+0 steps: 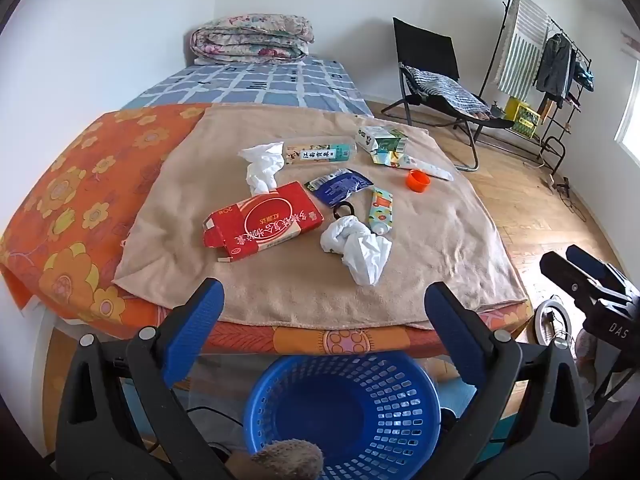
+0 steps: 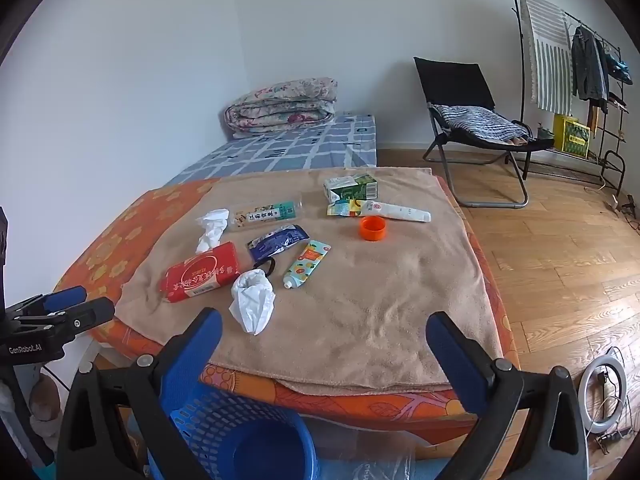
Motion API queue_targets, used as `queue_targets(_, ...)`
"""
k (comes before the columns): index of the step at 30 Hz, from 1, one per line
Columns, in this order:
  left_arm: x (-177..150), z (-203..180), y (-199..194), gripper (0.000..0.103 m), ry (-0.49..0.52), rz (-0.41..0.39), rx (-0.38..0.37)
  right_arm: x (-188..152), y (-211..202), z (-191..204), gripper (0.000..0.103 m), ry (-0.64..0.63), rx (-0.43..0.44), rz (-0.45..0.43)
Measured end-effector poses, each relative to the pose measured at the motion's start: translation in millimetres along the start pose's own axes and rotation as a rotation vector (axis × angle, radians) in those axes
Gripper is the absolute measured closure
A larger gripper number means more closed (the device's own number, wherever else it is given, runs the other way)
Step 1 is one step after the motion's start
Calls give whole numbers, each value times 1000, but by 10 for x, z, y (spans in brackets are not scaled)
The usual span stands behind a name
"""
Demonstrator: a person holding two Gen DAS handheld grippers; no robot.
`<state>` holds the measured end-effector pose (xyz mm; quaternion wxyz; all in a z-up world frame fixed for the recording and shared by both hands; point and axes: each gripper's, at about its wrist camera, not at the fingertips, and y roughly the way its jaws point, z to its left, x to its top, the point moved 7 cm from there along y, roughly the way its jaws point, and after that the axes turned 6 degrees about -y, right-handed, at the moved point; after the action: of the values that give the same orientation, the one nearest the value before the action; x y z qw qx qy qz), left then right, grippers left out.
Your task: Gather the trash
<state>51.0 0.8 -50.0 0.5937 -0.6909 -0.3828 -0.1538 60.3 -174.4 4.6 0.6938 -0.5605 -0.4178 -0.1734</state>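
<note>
Trash lies on a tan towel (image 1: 440, 240) on the bed: a red carton (image 1: 262, 220) (image 2: 200, 272), two crumpled white tissues (image 1: 358, 246) (image 1: 262, 168) (image 2: 252, 300), a clear bottle (image 1: 320, 152) (image 2: 268, 210), a blue wrapper (image 1: 338, 186) (image 2: 276, 242), a patterned tube (image 1: 380, 210) (image 2: 308, 264), an orange cap (image 1: 419, 180) (image 2: 373, 228), a green carton (image 1: 380, 140) (image 2: 352, 188) and a white tube (image 2: 400, 211). A blue basket (image 1: 344, 412) (image 2: 240, 436) stands on the floor below the bed's near edge. My left gripper (image 1: 324, 304) and right gripper (image 2: 324, 332) are open and empty, short of the towel.
A folded quilt (image 1: 252, 40) lies at the bed's far end. A black folding chair (image 1: 436, 80) and a clothes rack (image 1: 552, 64) stand on the wooden floor at the right. A ring light (image 2: 602, 396) lies on the floor by the bed corner.
</note>
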Motion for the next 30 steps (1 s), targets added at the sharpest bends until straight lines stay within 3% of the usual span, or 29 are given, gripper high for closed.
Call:
queue_targets(1, 6, -6, -14, 1, 22, -24, 27, 0, 2, 0, 0, 0, 0, 0)
queue_targets(7, -47, -56, -48, 1, 8, -32, 24, 10, -20, -5, 0, 2, 2, -4)
queue_targets(14, -60, -49, 110, 1, 16, -13, 22, -8, 4, -68, 0, -4, 1, 3)
queue_targets(30, -32, 35, 35, 1, -2, -15, 13, -3, 6, -21, 0, 2, -8, 5)
